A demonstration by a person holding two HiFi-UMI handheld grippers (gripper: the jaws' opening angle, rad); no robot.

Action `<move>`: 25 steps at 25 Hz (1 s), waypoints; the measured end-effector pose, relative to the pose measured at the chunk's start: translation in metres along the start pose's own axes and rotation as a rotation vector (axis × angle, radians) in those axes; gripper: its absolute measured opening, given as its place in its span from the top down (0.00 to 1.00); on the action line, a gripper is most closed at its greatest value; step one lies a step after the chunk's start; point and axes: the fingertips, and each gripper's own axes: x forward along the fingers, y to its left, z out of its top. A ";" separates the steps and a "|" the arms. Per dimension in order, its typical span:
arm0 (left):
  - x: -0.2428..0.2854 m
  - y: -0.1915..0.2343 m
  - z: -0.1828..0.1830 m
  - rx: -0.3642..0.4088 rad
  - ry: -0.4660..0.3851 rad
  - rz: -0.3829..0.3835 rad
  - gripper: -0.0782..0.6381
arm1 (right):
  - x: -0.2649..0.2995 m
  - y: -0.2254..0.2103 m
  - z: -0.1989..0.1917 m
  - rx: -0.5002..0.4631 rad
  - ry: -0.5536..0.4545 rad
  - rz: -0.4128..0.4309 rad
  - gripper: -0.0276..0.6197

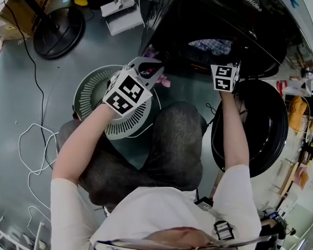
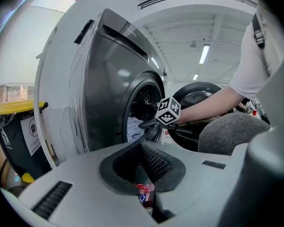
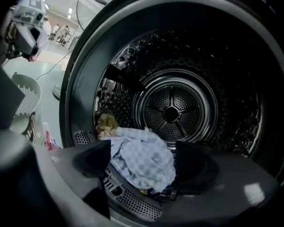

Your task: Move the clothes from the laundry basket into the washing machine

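Note:
My left gripper (image 1: 154,69) hangs above the round grey-green laundry basket (image 1: 93,91), shut on a small pink, red and white garment (image 1: 163,80). That garment (image 2: 143,193) shows deep between the pads of the left gripper (image 2: 143,155). At the mouth of the washing machine (image 1: 250,14) my right gripper (image 1: 228,61) stands open. Nothing is pinched in the right gripper (image 3: 143,162). Beyond it, inside the drum (image 3: 173,110), lie a light blue checked cloth (image 3: 142,157) and a tan cloth (image 3: 106,123). The basket's inside is hidden.
The machine's round dark door (image 1: 261,129) hangs open at the right, beside my right arm. A black round stand base (image 1: 59,33) and white cables (image 1: 34,150) lie on the floor at the left. A yellow-lidded bin (image 2: 14,109) stands beside the machine.

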 end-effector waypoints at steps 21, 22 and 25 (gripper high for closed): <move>-0.026 0.030 0.015 -0.051 -0.079 0.067 0.88 | -0.088 0.012 0.073 0.148 -0.147 0.057 0.56; -0.028 0.033 0.016 -0.057 -0.085 0.075 0.88 | -0.092 0.013 0.078 0.164 -0.160 0.066 0.56; -0.034 0.041 0.017 -0.083 -0.100 0.102 0.88 | -0.104 0.016 0.094 0.205 -0.197 0.088 0.60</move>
